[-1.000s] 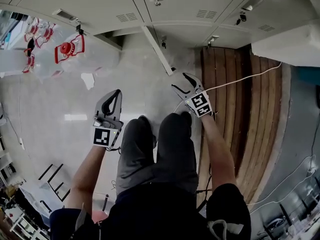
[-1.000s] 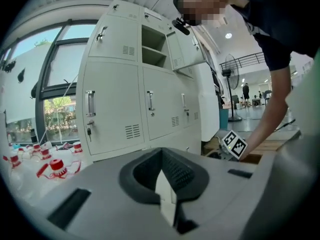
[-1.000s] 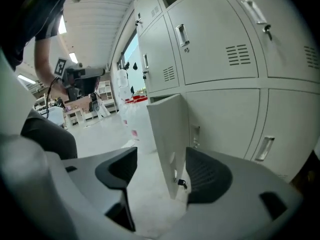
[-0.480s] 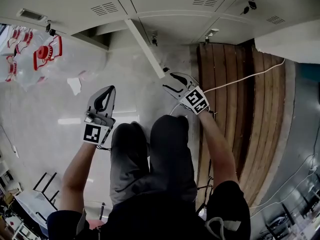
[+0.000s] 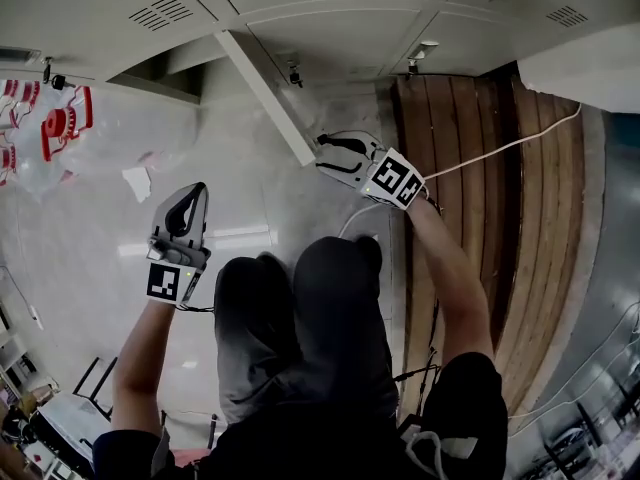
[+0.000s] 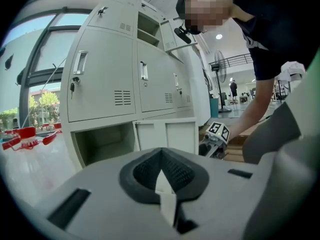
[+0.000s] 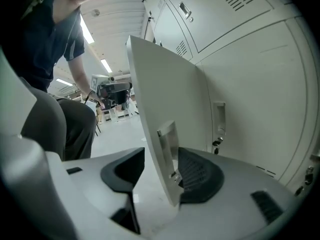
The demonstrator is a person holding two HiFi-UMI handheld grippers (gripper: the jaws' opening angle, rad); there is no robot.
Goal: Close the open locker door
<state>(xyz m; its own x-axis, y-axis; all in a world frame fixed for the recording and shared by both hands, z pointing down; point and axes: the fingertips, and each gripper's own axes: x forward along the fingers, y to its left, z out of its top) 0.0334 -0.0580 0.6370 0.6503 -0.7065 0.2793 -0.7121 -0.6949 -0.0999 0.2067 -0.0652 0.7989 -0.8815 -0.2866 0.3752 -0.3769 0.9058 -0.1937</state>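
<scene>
Right gripper point(image 5: 325, 156) had the free edge of the locker door point(image 7: 165, 99) standing between its jaws, with the recessed handle point(image 7: 167, 144) on the side of its right pad. Jaws had just been closing and stood at middling width. The right pad looked to touch the handle plate and the left pad showed a gap, so no firm clamp yet. Left gripper point(image 6: 161, 159) was empty, jaws together, well off to the left of the right one, with the open compartment point(image 6: 102, 144) ahead of it. Door stood wide, roughly square to the locker bank point(image 5: 330, 28). Judged: task barely begun. Door reached; grip, swing home and shutting all left.
</scene>
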